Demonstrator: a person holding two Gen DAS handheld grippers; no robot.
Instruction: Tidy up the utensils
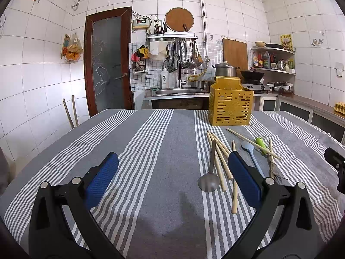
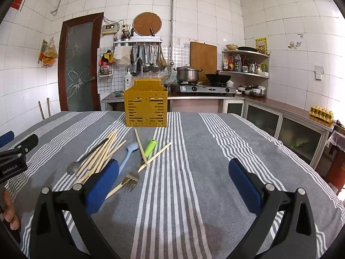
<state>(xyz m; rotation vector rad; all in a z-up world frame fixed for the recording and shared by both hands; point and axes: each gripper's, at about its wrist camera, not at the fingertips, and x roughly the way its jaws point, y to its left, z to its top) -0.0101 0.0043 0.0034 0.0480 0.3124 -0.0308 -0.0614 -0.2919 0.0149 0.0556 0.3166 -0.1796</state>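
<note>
A yellow slotted utensil holder (image 1: 230,102) (image 2: 146,105) stands upright at the far side of the striped tablecloth. In front of it lie several wooden chopsticks (image 1: 218,151) (image 2: 101,154), a metal spoon (image 1: 208,181) (image 2: 74,167), a pale blue spoon (image 1: 251,152) (image 2: 129,154), a green-handled fork (image 1: 262,143) (image 2: 151,147) and a metal fork (image 2: 130,180). My left gripper (image 1: 172,168) is open and empty, low over the cloth, left of the utensils. My right gripper (image 2: 172,172) is open and empty, to the right of the pile.
The table (image 2: 215,151) carries a grey and white striped cloth. Beyond its far edge are a sink (image 1: 179,91), a stove with a pot (image 2: 187,74) and a wok, and shelves. The other gripper shows at the left edge of the right wrist view (image 2: 15,153).
</note>
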